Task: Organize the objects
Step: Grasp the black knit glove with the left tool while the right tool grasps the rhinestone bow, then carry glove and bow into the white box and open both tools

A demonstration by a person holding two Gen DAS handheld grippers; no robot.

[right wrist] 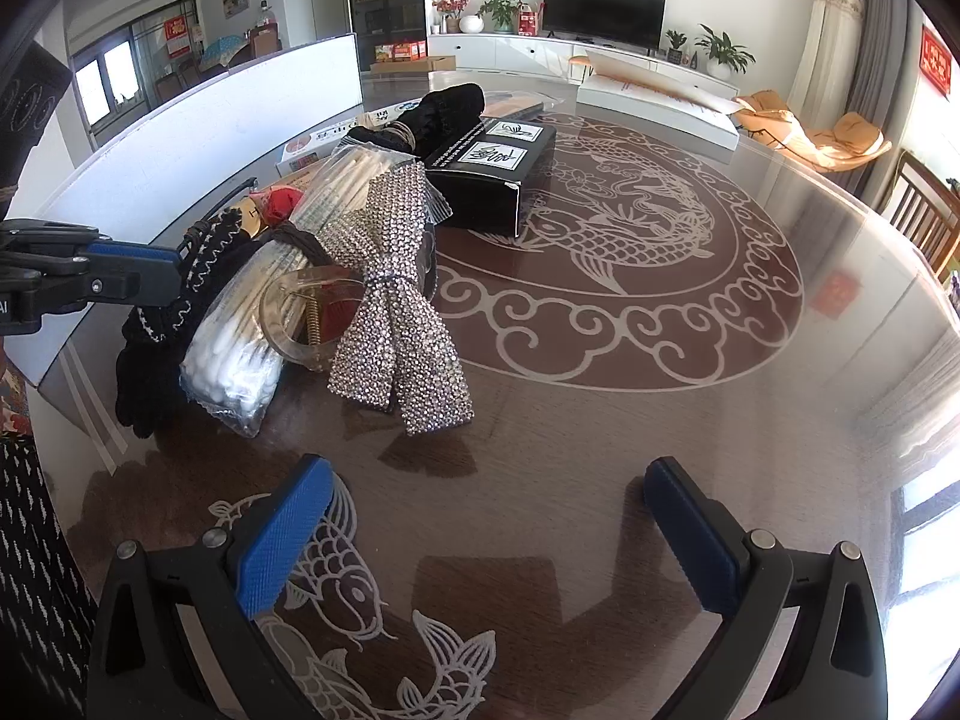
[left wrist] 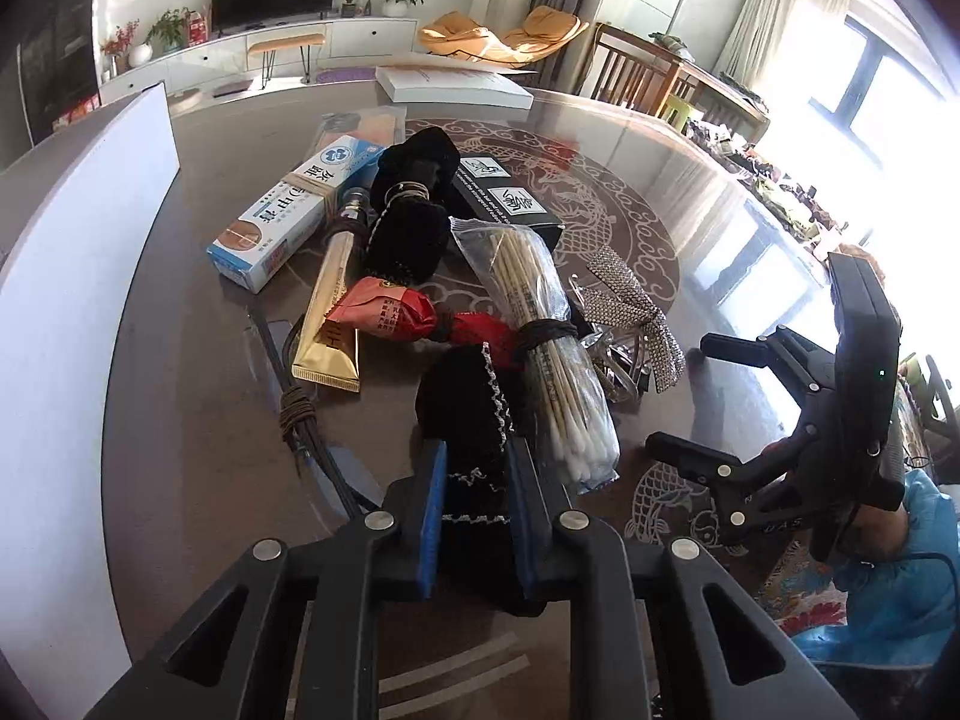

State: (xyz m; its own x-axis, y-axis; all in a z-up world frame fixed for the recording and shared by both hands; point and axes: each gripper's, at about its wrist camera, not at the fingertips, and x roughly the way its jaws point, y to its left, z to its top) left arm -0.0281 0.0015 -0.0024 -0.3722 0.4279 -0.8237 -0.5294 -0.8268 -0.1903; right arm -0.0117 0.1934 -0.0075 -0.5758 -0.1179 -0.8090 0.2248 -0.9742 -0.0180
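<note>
Our left gripper (left wrist: 474, 516) clamped a black glove (left wrist: 465, 420); our right gripper (right wrist: 492, 534) gaped wide, the table (right wrist: 600, 420) pile mostly unsorted.

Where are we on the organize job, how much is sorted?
Nothing looks sorted yet. In hand: left gripper shut on the black knit cloth. Right gripper open, empty. Left: cotton swabs, rhinestone bow, black box, blue-white box piled on the table.

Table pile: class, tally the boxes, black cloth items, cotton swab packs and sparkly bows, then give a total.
Boxes: 3
Black cloth items: 2
Cotton swab packs: 1
Sparkly bows: 1
Total: 7
</note>
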